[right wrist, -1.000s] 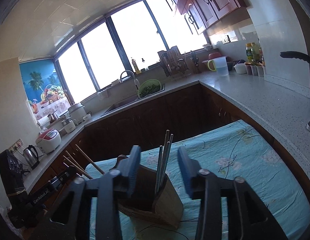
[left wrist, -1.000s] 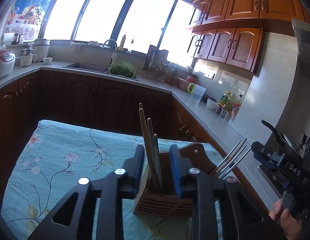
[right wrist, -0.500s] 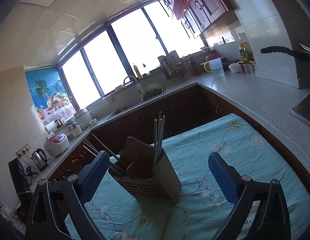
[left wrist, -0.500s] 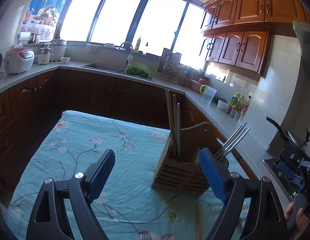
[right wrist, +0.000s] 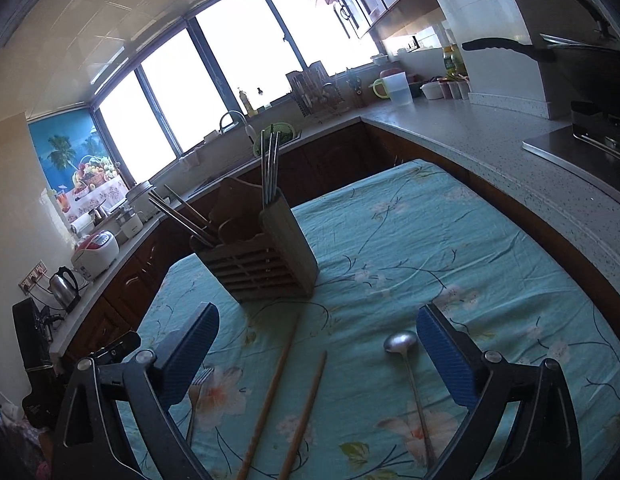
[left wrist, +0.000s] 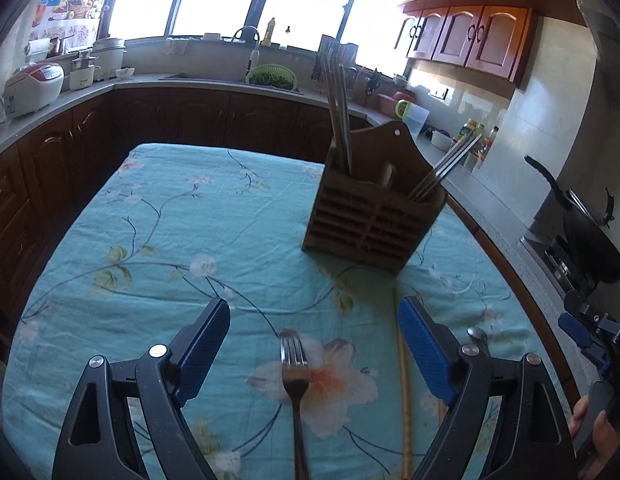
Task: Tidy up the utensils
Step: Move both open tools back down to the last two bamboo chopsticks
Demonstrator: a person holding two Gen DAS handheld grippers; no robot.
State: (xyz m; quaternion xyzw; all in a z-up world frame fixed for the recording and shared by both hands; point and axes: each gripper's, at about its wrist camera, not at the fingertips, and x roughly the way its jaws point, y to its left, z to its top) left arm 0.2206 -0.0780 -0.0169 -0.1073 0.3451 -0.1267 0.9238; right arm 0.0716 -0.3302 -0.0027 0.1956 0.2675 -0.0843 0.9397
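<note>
A wooden utensil holder (left wrist: pixel 372 216) stands on the floral cloth, with wooden chopsticks (left wrist: pixel 339 116) in one slot and metal chopsticks (left wrist: pixel 446 168) in another; it also shows in the right wrist view (right wrist: pixel 266 256). My left gripper (left wrist: pixel 314 336) is open and empty, with a metal fork (left wrist: pixel 296 384) lying between its fingers. A wooden chopstick (left wrist: pixel 404 392) lies to the fork's right. My right gripper (right wrist: pixel 318 344) is open and empty over two wooden chopsticks (right wrist: pixel 286 404) and a metal spoon (right wrist: pixel 414 384). The fork (right wrist: pixel 196 400) lies by its left finger.
The table (left wrist: pixel 110 240) is covered by a turquoise floral cloth. Counters surround it: a rice cooker (left wrist: pixel 32 88) at the left, a sink with a green basket (left wrist: pixel 272 78) at the back, a black pan (left wrist: pixel 586 236) on the stove at the right.
Both grippers opened off the chopsticks in the holder and drew back and down. The fork, loose chopsticks and spoon on the cloth came into view.
</note>
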